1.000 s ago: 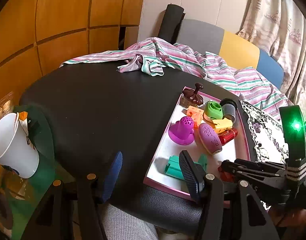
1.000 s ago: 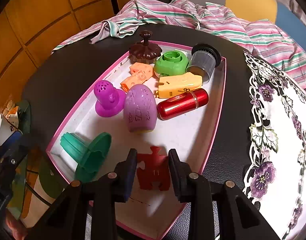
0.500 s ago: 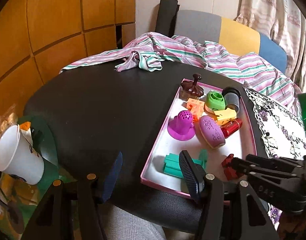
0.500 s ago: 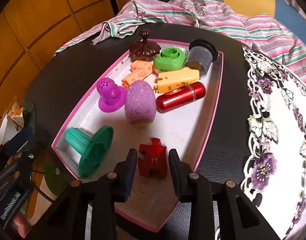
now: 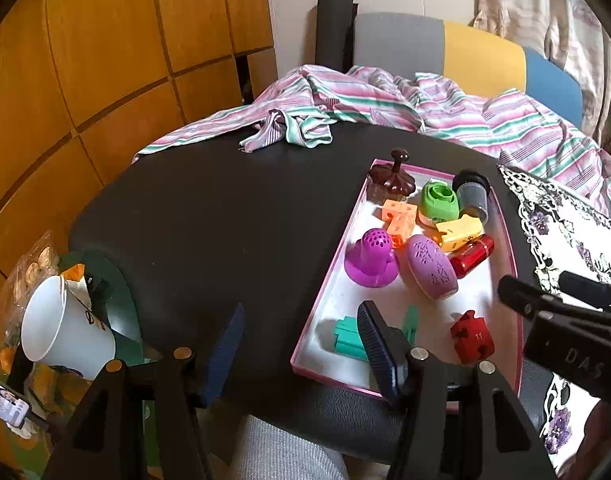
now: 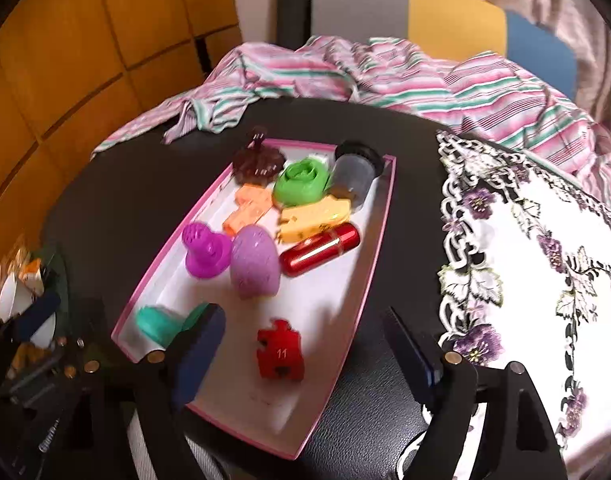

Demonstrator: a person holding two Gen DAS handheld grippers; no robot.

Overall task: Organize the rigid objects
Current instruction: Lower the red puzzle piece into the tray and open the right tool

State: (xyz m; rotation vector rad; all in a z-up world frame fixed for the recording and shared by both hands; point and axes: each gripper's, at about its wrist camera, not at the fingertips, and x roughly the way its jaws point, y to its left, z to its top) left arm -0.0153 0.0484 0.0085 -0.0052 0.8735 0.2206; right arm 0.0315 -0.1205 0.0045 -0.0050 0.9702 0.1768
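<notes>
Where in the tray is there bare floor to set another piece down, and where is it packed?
In the tray, bare floor lies along the right wall, between the red tube and the red puzzle piece, and near the front corner. The far end is packed: brown lid, green cap, grey jar, yellow block.

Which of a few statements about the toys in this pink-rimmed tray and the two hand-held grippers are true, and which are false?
1. The red puzzle-shaped block marked 11 lies in the pink-rimmed white tray. True.
2. The right gripper grips that block. False: it is open, the block free.
3. The shiny red cylinder stands upright. False: it lies on its side.
4. The left gripper is open and empty. True.
5. The striped cloth covers the tray. False: it lies beyond it.
</notes>
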